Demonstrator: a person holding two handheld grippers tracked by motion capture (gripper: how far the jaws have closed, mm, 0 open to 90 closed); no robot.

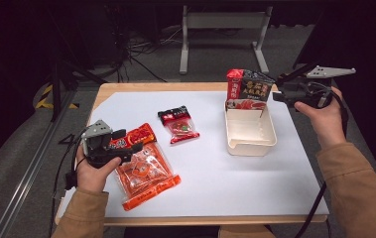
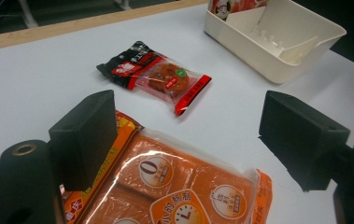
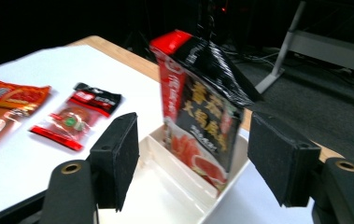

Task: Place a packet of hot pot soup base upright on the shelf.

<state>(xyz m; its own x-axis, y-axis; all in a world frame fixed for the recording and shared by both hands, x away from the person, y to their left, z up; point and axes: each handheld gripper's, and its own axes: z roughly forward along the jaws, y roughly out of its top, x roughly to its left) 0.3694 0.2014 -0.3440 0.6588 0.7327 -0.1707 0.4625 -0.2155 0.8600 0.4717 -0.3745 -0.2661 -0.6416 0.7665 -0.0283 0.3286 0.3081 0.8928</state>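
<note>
Two grippers work the white mat: nearest, the left gripper (image 1: 128, 147) hangs with jaws apart over the orange sauce packet (image 1: 143, 173), the small red packet (image 1: 178, 125) lies beyond, and farthest, the right gripper (image 1: 278, 93), jaws wide, sits just behind the black pouch (image 1: 247, 89) standing upright in the cream bin (image 1: 250, 144).

This looks like a lab or recording studio: beyond the claw (image 1: 278, 94), dark surroundings, loose cables (image 1: 141, 49) on grey carpet, a metal stand (image 1: 222, 29), and hazard tape (image 1: 46, 96) beside the white-covered counter (image 1: 215, 168).
</note>
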